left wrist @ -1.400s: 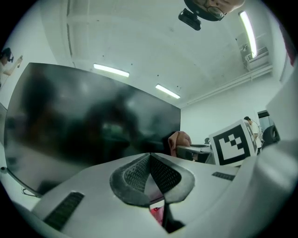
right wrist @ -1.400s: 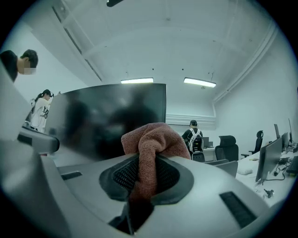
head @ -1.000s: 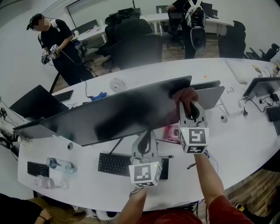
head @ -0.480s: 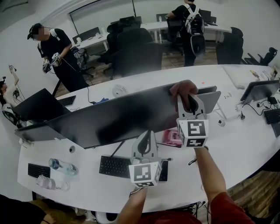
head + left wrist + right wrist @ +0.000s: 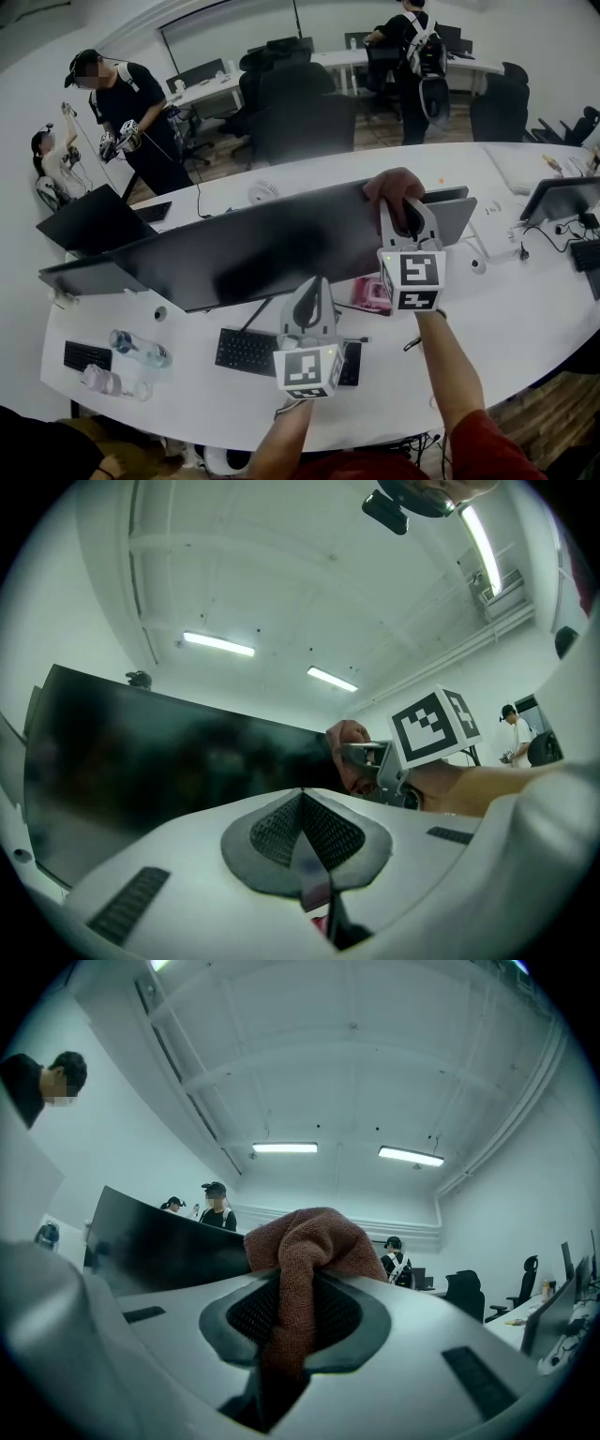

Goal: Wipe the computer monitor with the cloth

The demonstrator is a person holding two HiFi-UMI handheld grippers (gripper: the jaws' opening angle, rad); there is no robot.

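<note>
A wide dark monitor (image 5: 234, 248) stands on the white desk (image 5: 525, 309), its screen facing me. My right gripper (image 5: 403, 208) is shut on a reddish-brown cloth (image 5: 394, 187), which sits at the monitor's upper right corner. In the right gripper view the cloth (image 5: 305, 1241) bulges out between the closed jaws, with the monitor (image 5: 159, 1241) to the left. My left gripper (image 5: 309, 305) hangs shut and empty below the screen's lower edge, above the keyboard. From the left gripper view the monitor (image 5: 169, 761) fills the left and the cloth (image 5: 347, 738) shows at its right end.
A black keyboard (image 5: 248, 352) lies under the monitor, a pink object (image 5: 370, 292) beside its stand. A water bottle (image 5: 136, 349) and a second keyboard (image 5: 89, 356) lie at left. More monitors (image 5: 562, 197) stand at right. People (image 5: 122, 112) stand behind the desk among office chairs (image 5: 309, 117).
The right gripper with the cloth has shifted slightly up along the monitor's top right corner. The left gripper has held its place.
</note>
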